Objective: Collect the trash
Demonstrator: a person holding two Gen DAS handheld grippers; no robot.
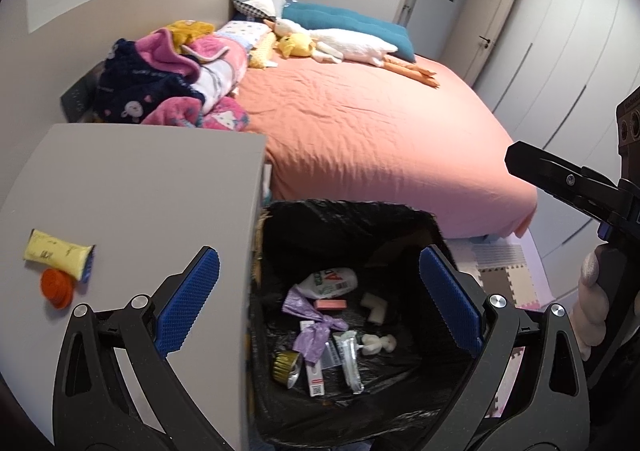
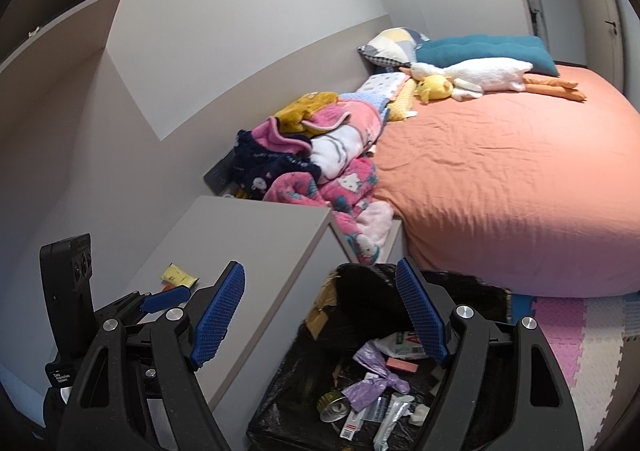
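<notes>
between pickups: left gripper and right gripper both spread wide, empty, above lined bin. left on near nightstand: yellow wrapper, orange cap. next, reaching left for 1.

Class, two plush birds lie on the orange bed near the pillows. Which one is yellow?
The small yellow chick, lying against the long white goose. The goose is white with orange legs stretched along the bed; the chick is far shorter and wholly yellow.
</notes>
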